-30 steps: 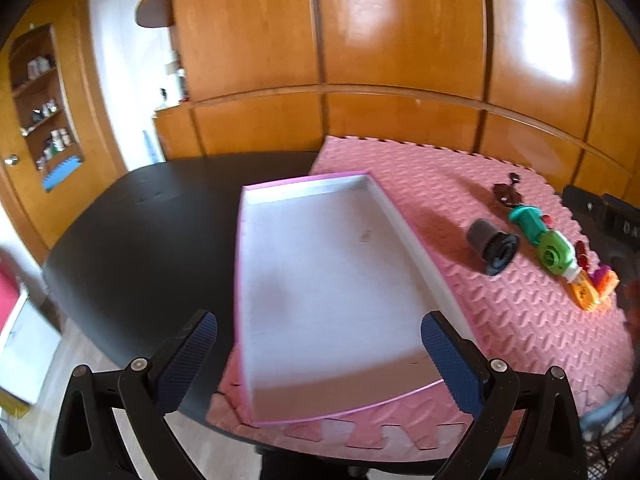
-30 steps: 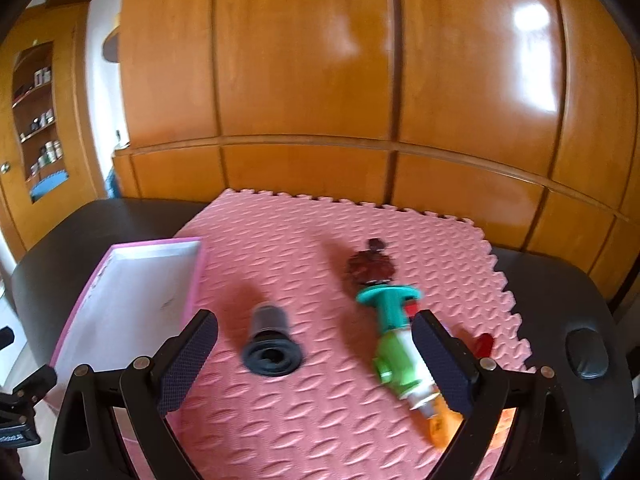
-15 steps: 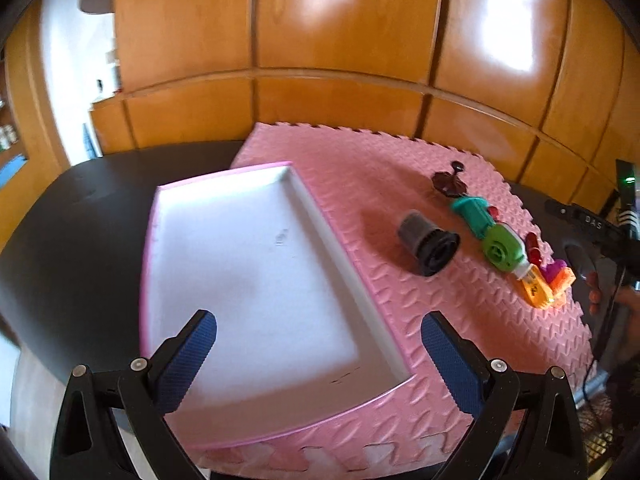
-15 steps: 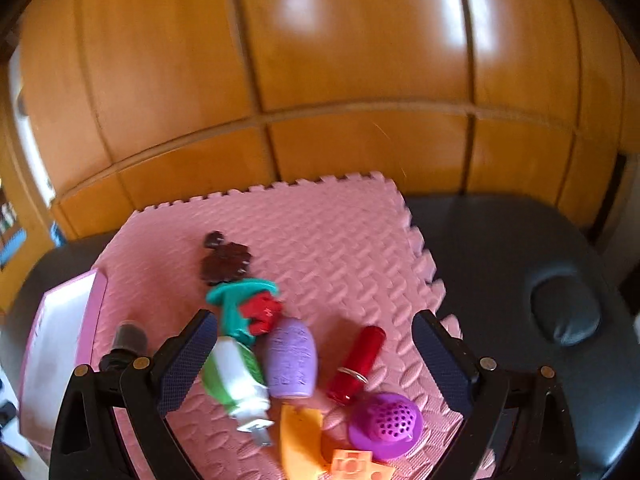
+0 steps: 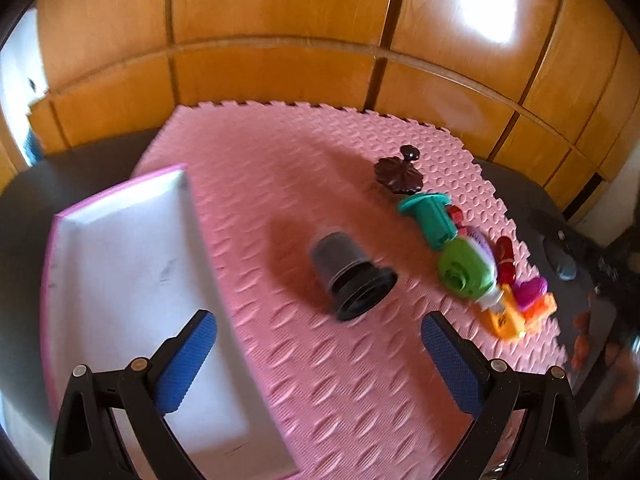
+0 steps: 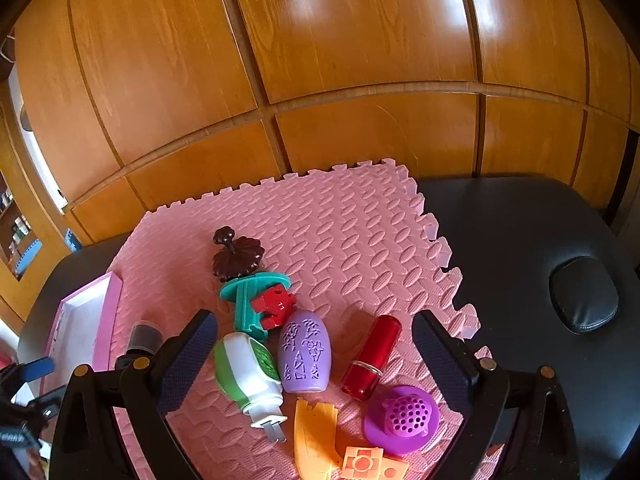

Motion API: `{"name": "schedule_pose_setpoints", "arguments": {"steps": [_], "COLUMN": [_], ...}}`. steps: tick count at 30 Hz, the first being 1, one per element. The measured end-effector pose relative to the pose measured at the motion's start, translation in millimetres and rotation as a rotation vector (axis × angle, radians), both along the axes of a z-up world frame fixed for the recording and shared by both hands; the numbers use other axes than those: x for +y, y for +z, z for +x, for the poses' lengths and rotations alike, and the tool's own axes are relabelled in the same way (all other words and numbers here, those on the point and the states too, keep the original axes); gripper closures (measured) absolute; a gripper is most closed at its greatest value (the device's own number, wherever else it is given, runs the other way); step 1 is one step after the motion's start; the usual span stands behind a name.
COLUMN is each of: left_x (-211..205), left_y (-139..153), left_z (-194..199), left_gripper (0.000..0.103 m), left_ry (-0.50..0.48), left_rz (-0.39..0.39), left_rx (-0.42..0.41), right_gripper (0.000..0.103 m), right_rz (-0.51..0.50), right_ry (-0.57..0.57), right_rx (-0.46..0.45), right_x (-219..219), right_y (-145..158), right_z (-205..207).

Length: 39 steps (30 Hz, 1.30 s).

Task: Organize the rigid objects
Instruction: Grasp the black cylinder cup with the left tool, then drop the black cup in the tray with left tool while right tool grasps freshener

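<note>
A pile of small toys lies on a pink foam mat [image 6: 352, 232]: a brown leaf-shaped piece [image 6: 238, 258], a teal part [image 6: 248, 300], a red brick [image 6: 276, 306], a green and white plug [image 6: 248, 372], a purple vase shape [image 6: 306, 352], a red lipstick [image 6: 372, 354], a purple strainer [image 6: 402, 414] and orange pieces [image 6: 320, 440]. My right gripper [image 6: 314, 356] hangs open just above them. A black cup [image 5: 348, 276] lies on its side ahead of my open left gripper [image 5: 318, 364]. The pink-rimmed white tray [image 5: 120, 280] sits left, holding nothing.
The mat rests on a black padded table [image 6: 540, 240] with a round cushion [image 6: 584, 294] at the right. Wooden panelling [image 6: 320, 60] closes the back. A shelf unit [image 6: 16, 232] stands far left.
Both grippers have swung to the right. The tray slid to the left of the left wrist view and the cup came to centre. The right gripper dropped closer over the toy pile.
</note>
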<state>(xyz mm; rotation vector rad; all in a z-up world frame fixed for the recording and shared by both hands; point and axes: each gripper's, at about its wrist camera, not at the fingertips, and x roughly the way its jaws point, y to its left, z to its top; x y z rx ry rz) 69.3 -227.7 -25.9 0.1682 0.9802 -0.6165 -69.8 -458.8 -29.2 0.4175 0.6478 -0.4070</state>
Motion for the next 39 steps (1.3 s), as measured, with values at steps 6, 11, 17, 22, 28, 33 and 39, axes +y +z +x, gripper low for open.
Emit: {"name": "schedule_pose_setpoints", "arguments": {"steps": [6,11,17,22,28,33,39], "left_x": [-28.0,-41.6,-57.6,-68.9,-59.7,-41.4,-24.8], "left_y": [-10.8,-26.6,-42.1,-55.0,-54.2,-42.3,-32.9], "left_z": [26.0,45.5,54.2,49.6,39.0,25.3,6.4], "left_gripper": [0.001,0.005,0.026,0.06,0.06,0.06,0.06], "left_ry": [0.016,0.049,0.053,0.034,0.025,0.009,-0.004], "left_rz": [-0.011,-0.01,0.008,0.058,0.046,0.018,-0.009], "left_rx": [0.061,0.126,0.18,0.139,0.107,0.088,0.085], "right_gripper": [0.004,0.004,0.004,0.004,0.014,0.021,0.021], "right_rz": [0.001,-0.018,0.0,0.002,0.074,0.149,0.1], "right_ry": [-0.004,-0.008,-0.016,-0.017,-0.002,0.103,0.254], "right_rx": [-0.007,-0.011,-0.021,-0.014,-0.032,-0.041,0.035], "right_x": [-1.7,-0.9,-4.4,-4.0,-10.9,-3.2,31.7], "right_y": [2.2,4.9,5.6,3.8,-0.4,-4.5,-15.3], "right_z": [-0.5,-0.6,-1.6,0.0,-1.4,5.3,24.5]}}
